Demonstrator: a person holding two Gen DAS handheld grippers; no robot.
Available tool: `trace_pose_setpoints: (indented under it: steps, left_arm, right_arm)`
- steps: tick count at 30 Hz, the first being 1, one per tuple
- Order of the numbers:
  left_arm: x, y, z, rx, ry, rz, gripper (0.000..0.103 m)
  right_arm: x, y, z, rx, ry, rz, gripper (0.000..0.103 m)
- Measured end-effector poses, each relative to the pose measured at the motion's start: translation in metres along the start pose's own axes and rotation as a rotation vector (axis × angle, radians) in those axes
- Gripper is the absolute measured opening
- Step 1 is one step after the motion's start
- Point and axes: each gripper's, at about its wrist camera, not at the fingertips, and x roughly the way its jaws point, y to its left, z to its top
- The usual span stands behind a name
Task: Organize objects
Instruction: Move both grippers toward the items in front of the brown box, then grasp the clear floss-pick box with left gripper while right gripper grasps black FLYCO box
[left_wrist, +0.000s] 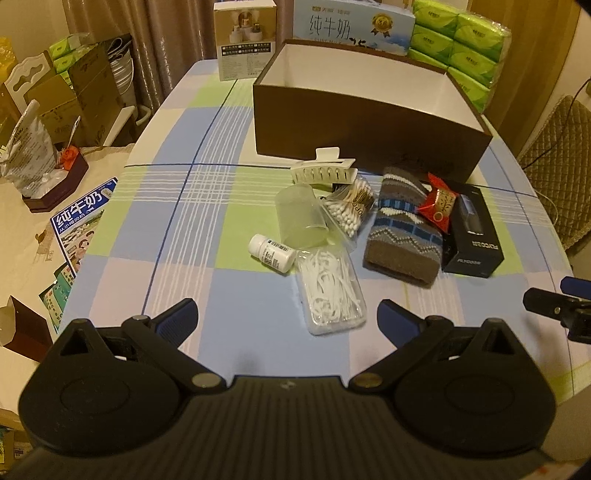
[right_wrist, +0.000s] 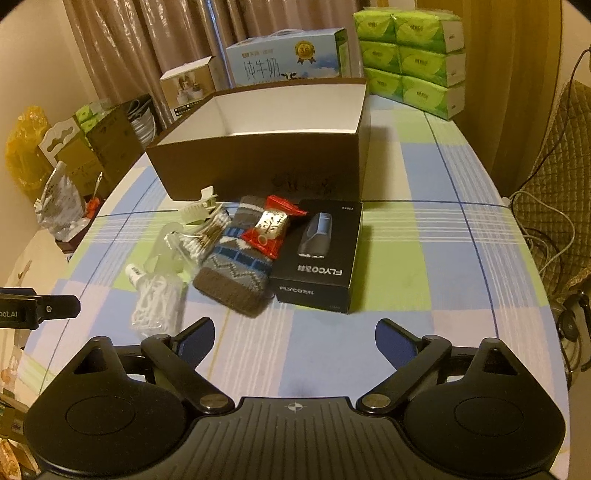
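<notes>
Bare tablecloth (right_wrist: 424, 258) right of the shaver box (right_wrist: 321, 254); brown box (right_wrist: 266, 162) blocks behind.

Knitted wool sock (right_wrist: 236, 266), glossy cardboard shaver box (right_wrist: 321, 254) (matt lettering).

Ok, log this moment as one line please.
phase: start | left claw: open, empty | right claw: open, empty | brown box: no items visible inside | items: clustered on table before box

Left gripper (left_wrist: 287, 317) is held level, jaws spread wide, nothing gripped. Right gripper (right_wrist: 294, 338) is held alongside to its right, likewise spread and unloaded.
</notes>
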Motion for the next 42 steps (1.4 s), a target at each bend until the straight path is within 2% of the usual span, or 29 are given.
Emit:
trace_pose_setpoints:
  steps: [13, 24, 33, 42]
  left_arm:
    - [0.048, -0.011, 0.01, -0.031, 0.057, 0.038, 0.1]
    - [0.082, -0.013, 0.014, -0.038, 0.119, 0.047, 0.099]
    - [0.095, -0.015, 0.019, -0.03, 0.146, 0.043, 0.099]
    - [0.099, -0.018, 0.021, -0.018, 0.163, 0.023, 0.099]
  right_arm:
    - [0.044, -0.01, 0.017, -0.008, 0.002, -0.01, 0.09]
    - [0.078, -0.015, 0.026, -0.003, 0.042, -0.048, 0.089]
    - [0.099, -0.016, 0.034, 0.008, 0.069, -0.057, 0.088]
    - [0.114, -0.013, 0.038, 0.0, 0.093, -0.066, 0.079]
